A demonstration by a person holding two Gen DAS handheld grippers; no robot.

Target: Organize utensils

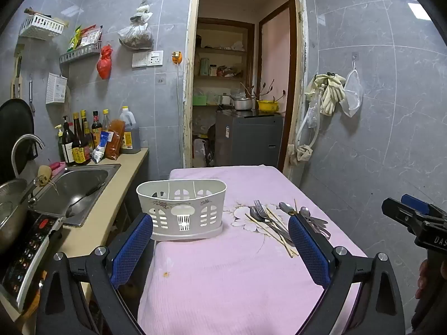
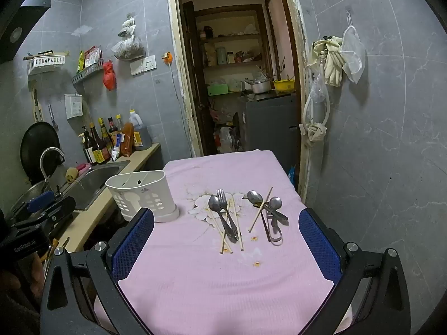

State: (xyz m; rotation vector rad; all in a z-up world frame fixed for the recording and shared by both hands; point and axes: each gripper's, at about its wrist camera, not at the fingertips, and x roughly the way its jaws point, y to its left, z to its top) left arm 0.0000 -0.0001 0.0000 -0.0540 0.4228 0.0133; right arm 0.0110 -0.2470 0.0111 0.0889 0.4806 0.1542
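Nothing looks sorted yet: the white utensil caddy (image 2: 144,195) stands empty on the pink-clothed tabletop (image 2: 223,279), while fork (image 2: 223,206), spoons (image 2: 255,196) and chopsticks (image 2: 259,209) lie loose beside it, both grippers' jaws wide open, holding nothing.

**Half-seen corners**

Left view: the blue pad (image 1: 306,247) covers the spoon handles (image 1: 321,224). The other gripper (image 1: 413,217) runs off the right edge. Bottle labels (image 1: 79,153) are too small to read; holder compartments (image 2: 134,180) are partly hidden.

Pink-clothed table (image 2: 195,279): white caddy (image 2: 144,195), fork (image 2: 223,212), spoons (image 2: 255,196), seemingly wooden chopsticks (image 2: 261,209).
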